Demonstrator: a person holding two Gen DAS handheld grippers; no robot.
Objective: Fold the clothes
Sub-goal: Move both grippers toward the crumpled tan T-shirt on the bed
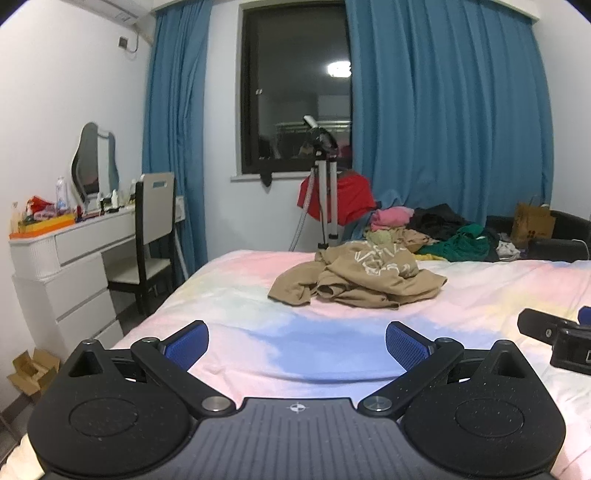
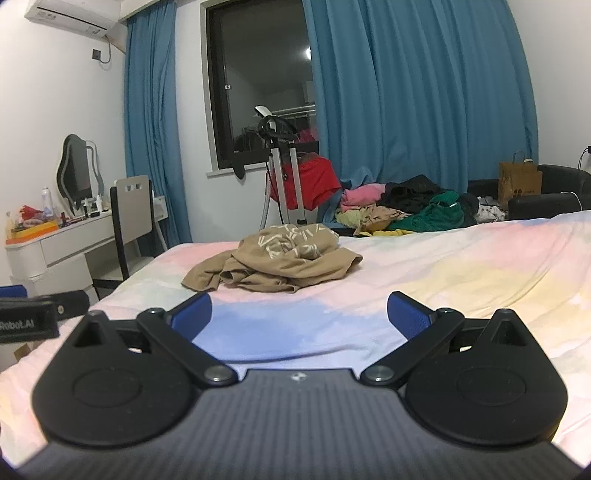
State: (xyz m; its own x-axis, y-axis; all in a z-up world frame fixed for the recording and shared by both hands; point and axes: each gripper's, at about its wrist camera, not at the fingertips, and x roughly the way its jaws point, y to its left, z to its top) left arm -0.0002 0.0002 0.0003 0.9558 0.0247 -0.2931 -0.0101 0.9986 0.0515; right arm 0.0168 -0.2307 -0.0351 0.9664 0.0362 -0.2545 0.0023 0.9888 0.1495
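Left wrist view: left gripper (image 1: 297, 341) with jaws spread wide and empty above the pastel bedspread (image 1: 236, 295); the crumpled tan shirt (image 1: 362, 280) lies ahead near the bed's far edge, and cardboard boxes (image 1: 31, 371) show on the floor. Right wrist view: right gripper (image 2: 299, 314), equally wide and empty, with the shirt left of centre; only this view shows the whole air conditioner (image 2: 74, 16).

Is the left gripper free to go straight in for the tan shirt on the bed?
Probably yes. The left gripper is open and empty, and only bare bedspread lies between it and the crumpled tan shirt ahead.
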